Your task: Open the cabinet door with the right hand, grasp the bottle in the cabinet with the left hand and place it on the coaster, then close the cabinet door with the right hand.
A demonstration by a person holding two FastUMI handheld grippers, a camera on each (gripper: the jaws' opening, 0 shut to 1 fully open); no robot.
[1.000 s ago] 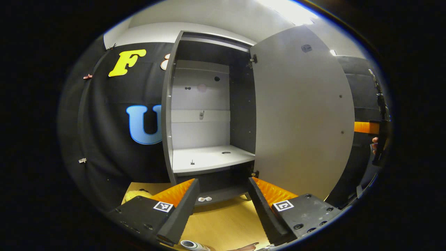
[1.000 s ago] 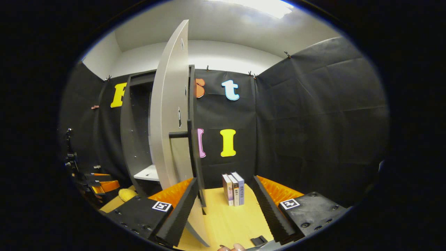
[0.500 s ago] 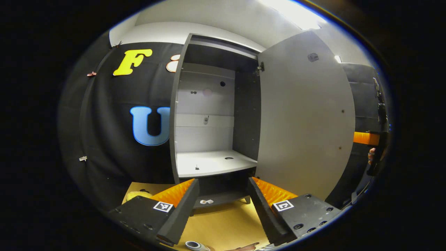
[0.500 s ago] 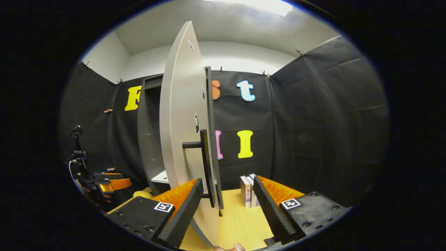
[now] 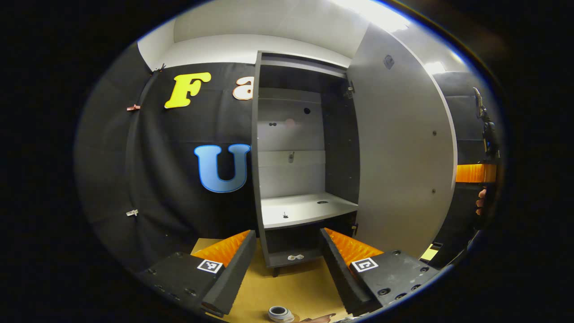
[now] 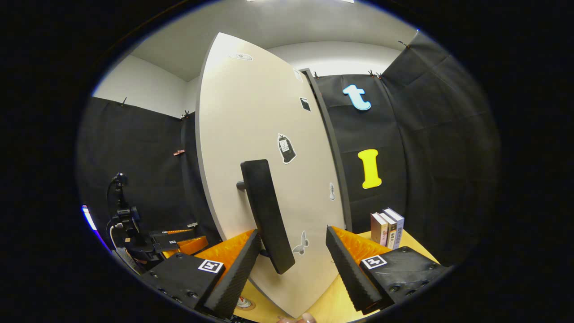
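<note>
Cabinet door [image 6: 251,112] is the thing in hand now. Its dark bar handle [image 6: 264,211] hangs down between the spread fingers of the right tongs [image 6: 292,233]. The handle's lower end lies close beside the left finger, and nothing is pinched. I cannot tell whether the finger touches the bar.

The left tongs [image 5: 287,233] are also spread and hold nothing. They are poised over the yellow tabletop [image 5: 287,287] and point at the open cabinet [image 5: 341,148]. The cabinet's pale shelf [image 5: 305,208] carries only small fittings.

At the bottom edge of the left gripper view a small round grey-and-white thing [image 5: 279,312] sits on the tabletop. It may be the bottle's top seen from above, but too little of it shows to say. If so, the placing is done and only the closing is left.

The door stands swung wide from its hinges and bears a few stickers on its outer face. It looks like a stiff, flat, fairly light panel that should turn freely. I judge the best hold to be the handle, or a push on the face near it, far from the hinges. The bar is smooth and could slip from a loose hold.

Three books [image 6: 388,229] stand upright to the right, well apart from the door.
</note>
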